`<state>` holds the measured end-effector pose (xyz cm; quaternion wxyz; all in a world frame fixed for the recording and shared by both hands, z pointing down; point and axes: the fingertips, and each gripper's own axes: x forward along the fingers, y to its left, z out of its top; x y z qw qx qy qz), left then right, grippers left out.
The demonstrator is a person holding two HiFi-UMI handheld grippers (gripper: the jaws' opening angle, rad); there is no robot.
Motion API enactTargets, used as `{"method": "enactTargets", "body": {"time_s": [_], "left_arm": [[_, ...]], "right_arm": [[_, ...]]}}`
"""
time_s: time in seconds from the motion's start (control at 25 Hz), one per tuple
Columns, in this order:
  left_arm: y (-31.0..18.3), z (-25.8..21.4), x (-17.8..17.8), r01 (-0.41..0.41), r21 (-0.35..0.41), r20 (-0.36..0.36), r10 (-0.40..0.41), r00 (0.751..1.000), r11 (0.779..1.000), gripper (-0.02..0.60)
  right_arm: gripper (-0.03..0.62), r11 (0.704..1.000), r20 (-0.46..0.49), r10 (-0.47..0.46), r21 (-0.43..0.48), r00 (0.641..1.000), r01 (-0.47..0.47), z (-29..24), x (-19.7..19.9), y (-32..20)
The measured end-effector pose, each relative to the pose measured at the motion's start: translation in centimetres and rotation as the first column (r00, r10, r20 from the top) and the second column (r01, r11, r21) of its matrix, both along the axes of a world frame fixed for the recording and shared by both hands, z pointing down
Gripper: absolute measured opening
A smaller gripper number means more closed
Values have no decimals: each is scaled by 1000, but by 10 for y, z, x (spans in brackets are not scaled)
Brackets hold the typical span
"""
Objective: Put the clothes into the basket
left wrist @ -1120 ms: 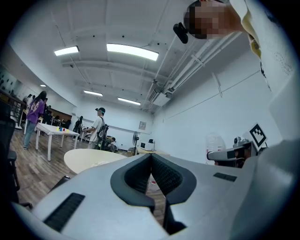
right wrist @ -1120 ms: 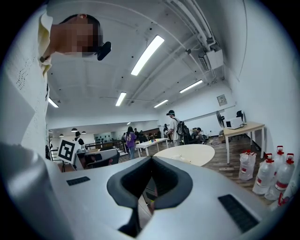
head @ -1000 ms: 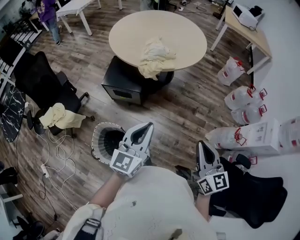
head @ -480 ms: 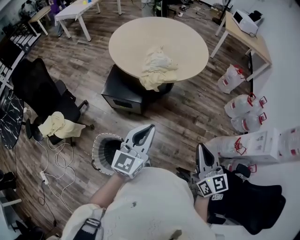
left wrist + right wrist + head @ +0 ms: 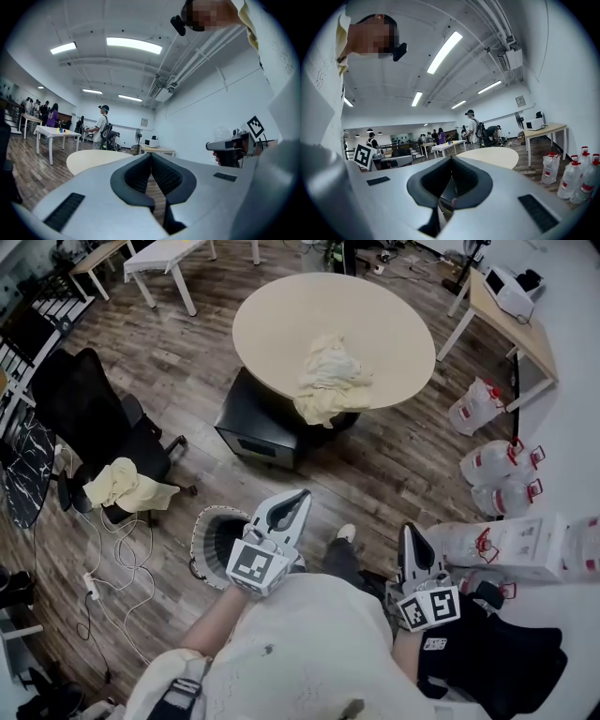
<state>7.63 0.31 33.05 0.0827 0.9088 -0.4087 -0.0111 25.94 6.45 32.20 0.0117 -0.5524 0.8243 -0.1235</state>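
A pale yellow garment [image 5: 330,381] lies heaped on the near edge of the round beige table [image 5: 281,320], partly hanging over it. A second yellow garment [image 5: 127,488] is draped on the seat of a black office chair [image 5: 84,413] at the left. The white mesh basket [image 5: 208,531] stands on the wooden floor, half hidden behind my left gripper [image 5: 298,498]. That left gripper [image 5: 151,155] is shut and holds nothing. My right gripper [image 5: 410,532] [image 5: 451,159] also has its jaws together and is empty. Both are held level near my body, well short of the table [image 5: 490,156].
A black cabinet [image 5: 258,423] sits under the table. Water jugs [image 5: 497,460], white boxes [image 5: 511,540] and a black bag [image 5: 506,662] line the right wall. Cables [image 5: 122,559] trail on the floor at the left. People stand by far tables [image 5: 101,126].
The table, chair and basket have shifted in the head view as I walk forward. A shoe now shows between the grippers. Both grippers stay shut and keep their pose.
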Motion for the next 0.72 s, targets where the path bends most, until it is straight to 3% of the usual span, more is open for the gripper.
{"method": "enactTargets", "body": {"time_s": [0.2,0.44,0.72], "left_arm": [[-21,8,-22,78,-4,42,-78,996,997,20],[-57,17,-38,187,-12,31,-187,982,982,20],[-119,19,-22,255,-18,32,-254,967,967,21]], "right_arm": [[8,998,14,-61,-5,998,61,8,-11,-34],[8,987,17,-162,-2,987,162,14,-19,-92],[8,966,14,-259,-8,966,259,17,-13,-176]]}}
